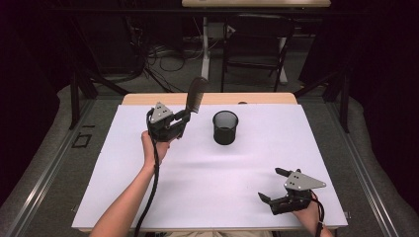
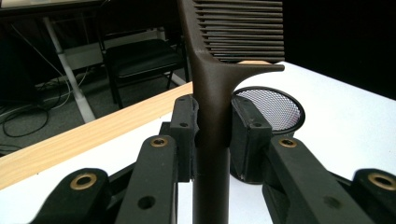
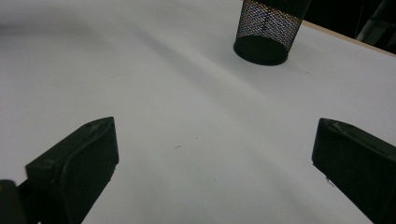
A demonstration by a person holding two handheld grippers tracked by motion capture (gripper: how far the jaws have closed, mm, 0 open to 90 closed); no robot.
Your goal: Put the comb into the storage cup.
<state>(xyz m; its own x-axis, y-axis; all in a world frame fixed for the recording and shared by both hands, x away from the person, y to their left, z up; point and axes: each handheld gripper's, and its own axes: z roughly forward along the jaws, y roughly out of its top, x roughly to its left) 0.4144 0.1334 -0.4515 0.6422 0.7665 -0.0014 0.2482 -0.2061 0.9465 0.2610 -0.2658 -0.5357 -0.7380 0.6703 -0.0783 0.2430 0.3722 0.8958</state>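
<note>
Black comb (image 2: 212, 93) handle clamped upright between left gripper (image 1: 179, 124) fingers (image 2: 184, 126); right gripper (image 1: 276, 185) fingers wide apart, empty.

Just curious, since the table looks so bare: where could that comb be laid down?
Nearly anywhere. The white table sheet is bare between the black mesh cup and the open right gripper, and along the left edge. The only crowded spot is around the cup, beside the left gripper clamping the dark plastic comb.
</note>
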